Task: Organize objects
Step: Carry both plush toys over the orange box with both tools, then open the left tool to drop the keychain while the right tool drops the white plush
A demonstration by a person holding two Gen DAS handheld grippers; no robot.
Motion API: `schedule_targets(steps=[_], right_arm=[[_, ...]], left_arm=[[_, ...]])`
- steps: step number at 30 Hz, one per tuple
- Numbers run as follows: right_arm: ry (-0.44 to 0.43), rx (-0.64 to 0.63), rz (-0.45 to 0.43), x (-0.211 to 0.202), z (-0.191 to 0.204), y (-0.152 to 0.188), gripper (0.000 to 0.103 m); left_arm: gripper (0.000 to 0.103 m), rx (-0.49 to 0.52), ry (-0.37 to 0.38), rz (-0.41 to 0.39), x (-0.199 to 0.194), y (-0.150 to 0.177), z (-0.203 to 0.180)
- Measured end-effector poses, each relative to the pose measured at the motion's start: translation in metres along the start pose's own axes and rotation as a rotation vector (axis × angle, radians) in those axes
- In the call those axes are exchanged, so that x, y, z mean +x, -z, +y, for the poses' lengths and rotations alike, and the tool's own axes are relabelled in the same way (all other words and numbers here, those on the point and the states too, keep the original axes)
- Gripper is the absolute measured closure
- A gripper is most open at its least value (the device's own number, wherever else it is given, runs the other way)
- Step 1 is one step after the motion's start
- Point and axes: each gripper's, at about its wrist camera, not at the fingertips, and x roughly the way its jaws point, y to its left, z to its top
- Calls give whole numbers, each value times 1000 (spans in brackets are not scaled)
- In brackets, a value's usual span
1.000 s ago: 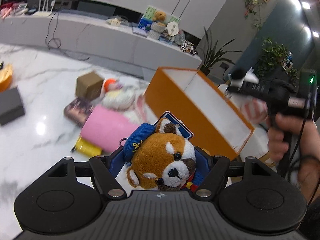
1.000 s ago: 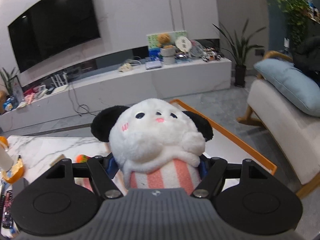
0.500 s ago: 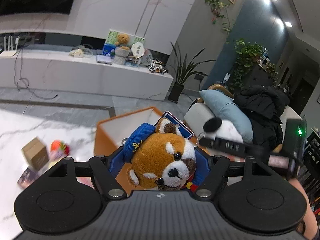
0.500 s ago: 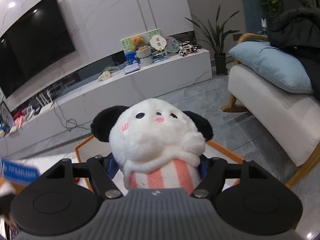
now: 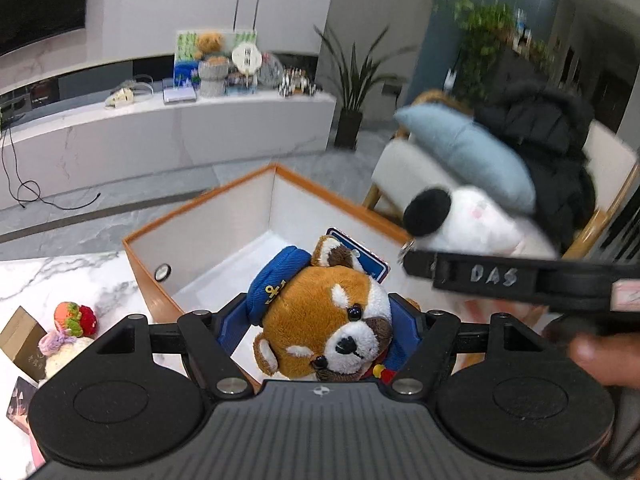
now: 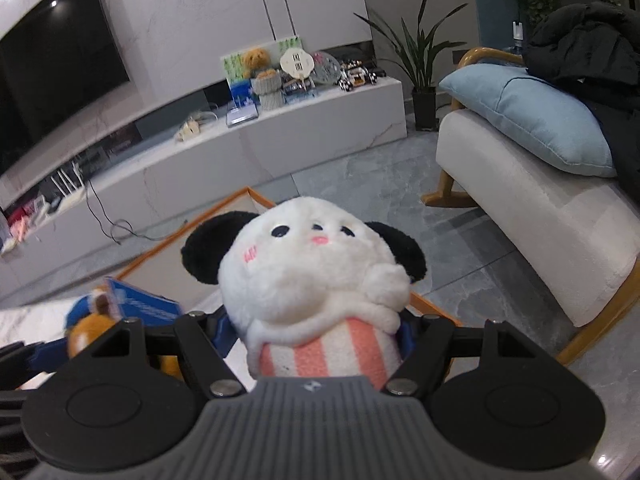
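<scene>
- orange box (image 5: 149,268), white inside, sits by the marble table (image 5: 48,276); its floor is partly hidden by the toys, only a small ring (image 5: 163,270) seen on its wall
- right gripper (image 6: 316,332) clamps panda plush (image 6: 316,272) over the box
- left gripper (image 5: 320,320) clamps red panda plush (image 5: 324,320) over the box
- hand (image 5: 600,360) cut off, blurred

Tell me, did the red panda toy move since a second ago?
Yes. The red panda toy, gripped in the left tongs, was over the marble table beside the orange box; now it hangs over the box's open inside.
</scene>
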Motion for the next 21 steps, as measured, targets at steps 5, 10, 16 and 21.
schedule_targets(steps=[5,10,16,21], right_arm=[[-1,-37,20,9,6,1,30],[-7,-74,60,22,18,5,30],[38,-129,150,43,27,17,29],[65,-134,206,53,23,23,29]], left_arm=[[18,86,-16,70,21,9,-11],[18,121,-22,130,39,14,-19],[17,179,-63,174,49,24,-26],[16,223,-81,212,60,25,-33]])
